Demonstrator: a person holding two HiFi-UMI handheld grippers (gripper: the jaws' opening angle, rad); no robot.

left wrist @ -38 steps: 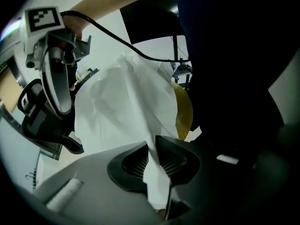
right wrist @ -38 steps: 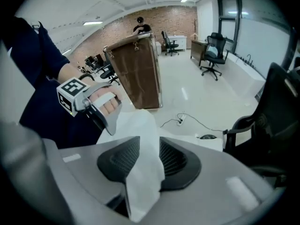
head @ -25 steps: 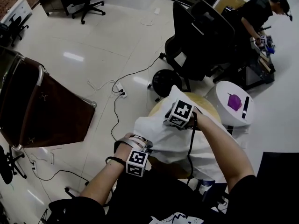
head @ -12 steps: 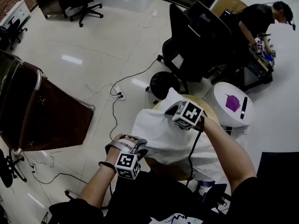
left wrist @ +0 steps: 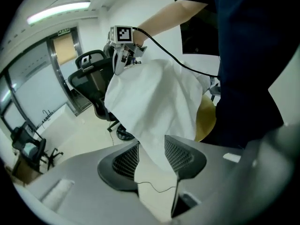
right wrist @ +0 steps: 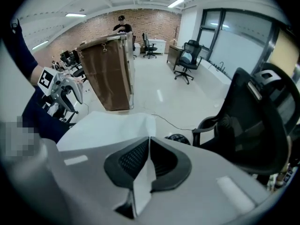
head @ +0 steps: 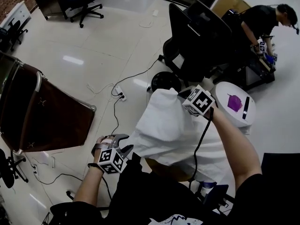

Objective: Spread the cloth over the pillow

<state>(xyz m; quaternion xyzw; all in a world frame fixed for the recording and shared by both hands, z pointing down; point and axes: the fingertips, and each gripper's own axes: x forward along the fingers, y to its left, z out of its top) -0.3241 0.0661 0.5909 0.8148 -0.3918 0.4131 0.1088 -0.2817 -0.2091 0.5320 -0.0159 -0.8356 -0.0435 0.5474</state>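
Note:
A white cloth [head: 171,125] hangs over a round yellowish stool [head: 161,165]. I cannot tell the pillow apart from the white mass under the cloth. My right gripper [head: 184,94] is shut on the cloth's far edge and holds it up. In the right gripper view a fold of cloth [right wrist: 143,182] is pinched in the right gripper [right wrist: 149,142]. My left gripper [head: 123,143] is left of the cloth's near corner. Its jaws have just been opening. In the left gripper view the cloth's corner [left wrist: 150,125] hangs before the left gripper [left wrist: 151,146], and the pads do not press on it.
A black office chair [head: 197,41] stands just beyond the stool. A small white round table [head: 227,114] with a purple thing is to the right. A brown bin on a frame [head: 42,111] stands left, and cables with a power strip [head: 122,93] lie on the floor. A person [head: 262,18] works far right.
The right gripper shut on the cloth and rose up and to the right, lifting it. The left gripper let go of the cloth's near edge, opened and drew away to the left.

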